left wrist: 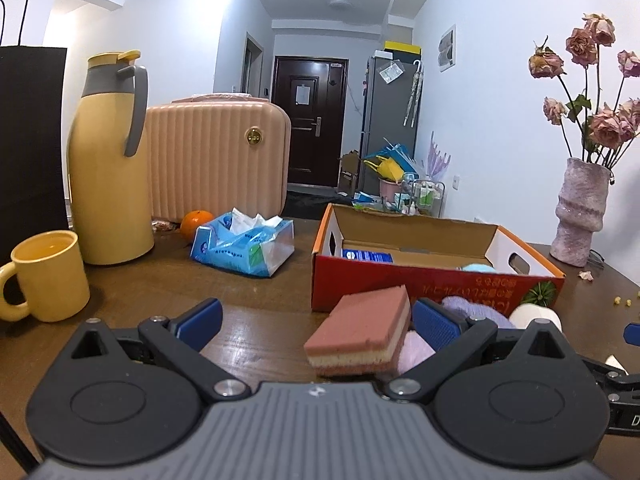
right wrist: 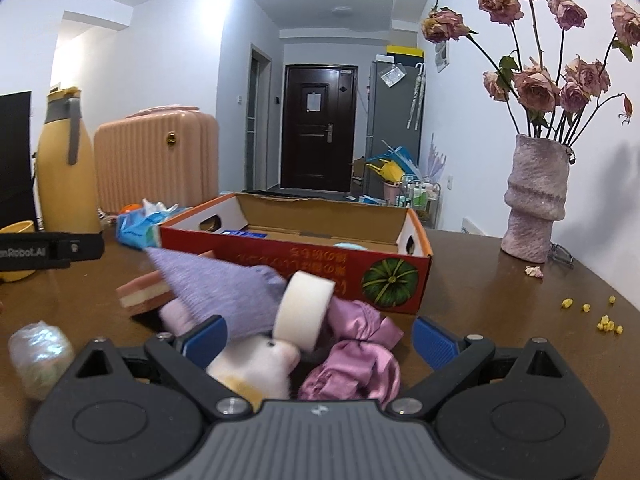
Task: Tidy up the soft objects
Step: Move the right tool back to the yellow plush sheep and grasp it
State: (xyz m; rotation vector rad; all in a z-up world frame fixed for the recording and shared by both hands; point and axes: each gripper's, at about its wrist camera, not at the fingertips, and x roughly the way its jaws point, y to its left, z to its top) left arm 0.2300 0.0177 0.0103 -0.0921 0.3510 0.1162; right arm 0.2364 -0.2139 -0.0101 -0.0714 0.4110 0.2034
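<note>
Pink-and-cream layered sponge [left wrist: 362, 330] lies before the red box [left wrist: 420, 286].

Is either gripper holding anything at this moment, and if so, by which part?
Nothing is held. The left gripper is open beside the pink sponge; the right gripper is open over the pile of soft things, around the foam roll.

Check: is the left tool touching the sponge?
Cannot tell. In the left wrist view the left tool is open around the sponge; its right finger sits right beside the sponge, but neither a gap nor contact shows plainly.
</note>
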